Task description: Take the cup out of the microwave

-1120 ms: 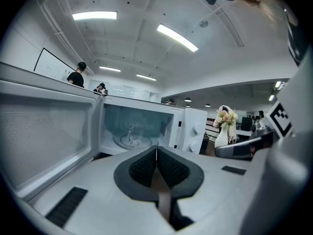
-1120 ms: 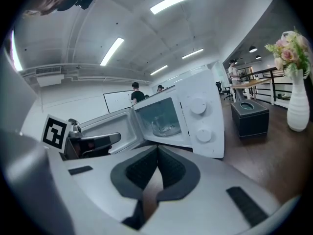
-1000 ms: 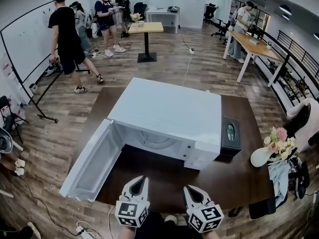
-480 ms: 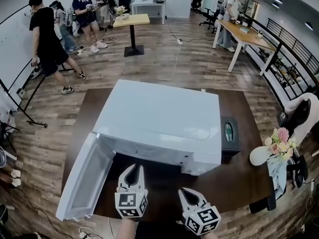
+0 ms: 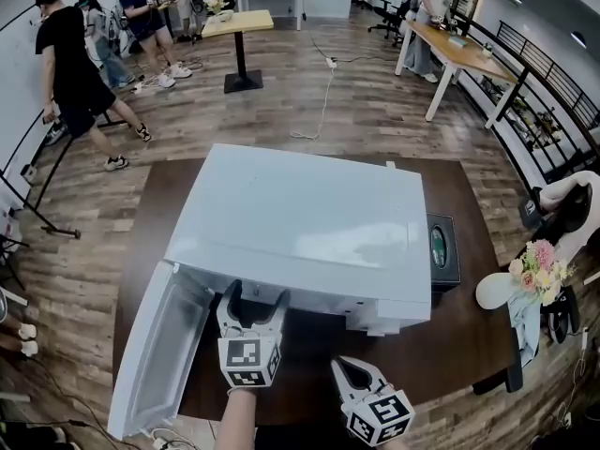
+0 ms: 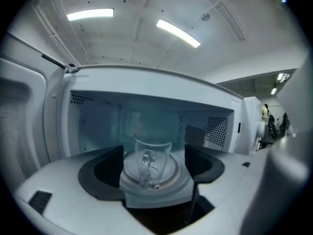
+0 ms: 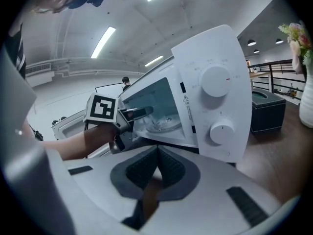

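A clear glass cup (image 6: pixel 152 155) with a handle stands upright on the turntable inside the white microwave (image 5: pixel 300 223). In the head view the microwave's top hides it. My left gripper (image 5: pixel 255 298) is at the oven's mouth and its jaws are opening. In the left gripper view (image 6: pixel 154 174) the cup shows between the two dark pads but farther in, untouched. My right gripper (image 5: pixel 345 369) hangs back over the table's front part, shut with nothing in it (image 7: pixel 157 152). It faces the control panel (image 7: pixel 215 87) with its two knobs.
The microwave door (image 5: pixel 155 354) hangs open to the left, over the dark brown table (image 5: pixel 469 345). A black box (image 5: pixel 442 248) sits right of the oven. A white vase of flowers (image 5: pixel 497 292) stands at the table's right edge. People and desks are far behind.
My left gripper has moved forward to the microwave's mouth and its jaws have gone from shut to wide. The right gripper shifted only a little and stays shut.
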A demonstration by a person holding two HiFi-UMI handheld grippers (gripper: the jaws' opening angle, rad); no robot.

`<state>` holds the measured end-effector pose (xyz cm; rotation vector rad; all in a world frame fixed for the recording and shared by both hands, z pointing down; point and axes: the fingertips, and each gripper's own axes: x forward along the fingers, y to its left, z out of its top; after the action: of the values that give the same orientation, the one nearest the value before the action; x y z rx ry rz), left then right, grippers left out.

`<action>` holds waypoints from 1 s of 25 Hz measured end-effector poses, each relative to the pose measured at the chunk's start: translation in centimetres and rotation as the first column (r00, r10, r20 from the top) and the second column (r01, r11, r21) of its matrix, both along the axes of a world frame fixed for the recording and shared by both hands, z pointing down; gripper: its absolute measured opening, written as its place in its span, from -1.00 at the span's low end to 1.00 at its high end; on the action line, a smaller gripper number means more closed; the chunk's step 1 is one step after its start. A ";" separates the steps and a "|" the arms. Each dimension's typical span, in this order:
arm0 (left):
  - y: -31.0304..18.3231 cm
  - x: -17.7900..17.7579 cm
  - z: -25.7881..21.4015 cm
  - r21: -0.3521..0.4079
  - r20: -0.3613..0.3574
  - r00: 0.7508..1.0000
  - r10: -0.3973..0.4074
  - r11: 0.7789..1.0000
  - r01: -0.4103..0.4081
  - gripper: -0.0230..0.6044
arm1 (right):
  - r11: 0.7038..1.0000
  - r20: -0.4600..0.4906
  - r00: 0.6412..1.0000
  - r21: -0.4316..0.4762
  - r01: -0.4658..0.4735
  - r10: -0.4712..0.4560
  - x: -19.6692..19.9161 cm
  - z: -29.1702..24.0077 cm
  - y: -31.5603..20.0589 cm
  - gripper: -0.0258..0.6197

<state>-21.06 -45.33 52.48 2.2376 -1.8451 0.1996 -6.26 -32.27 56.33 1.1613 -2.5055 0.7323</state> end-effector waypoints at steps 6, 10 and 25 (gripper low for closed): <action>-3.1 0.3 1.9 -0.057 0.033 0.998 0.047 0.997 -0.045 0.33 | 1.000 -0.009 1.000 -0.030 0.005 -0.005 -0.8 1.1 0.0 -0.94; -4.6 0.8 2.7 -0.072 0.036 0.997 0.065 0.995 -0.062 0.35 | 0.999 -0.007 1.000 -0.053 -0.007 0.007 -0.8 2.1 -0.1 -0.94; -7.4 1.1 4.2 -0.091 0.068 0.994 0.081 0.993 -0.074 0.31 | 0.997 -0.010 0.999 -0.062 -0.037 0.037 -0.5 2.9 -2.3 -0.94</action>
<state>-19.96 -52.76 56.73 2.2714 -1.7493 0.3724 -6.76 -34.59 59.27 1.1895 -2.4419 0.8067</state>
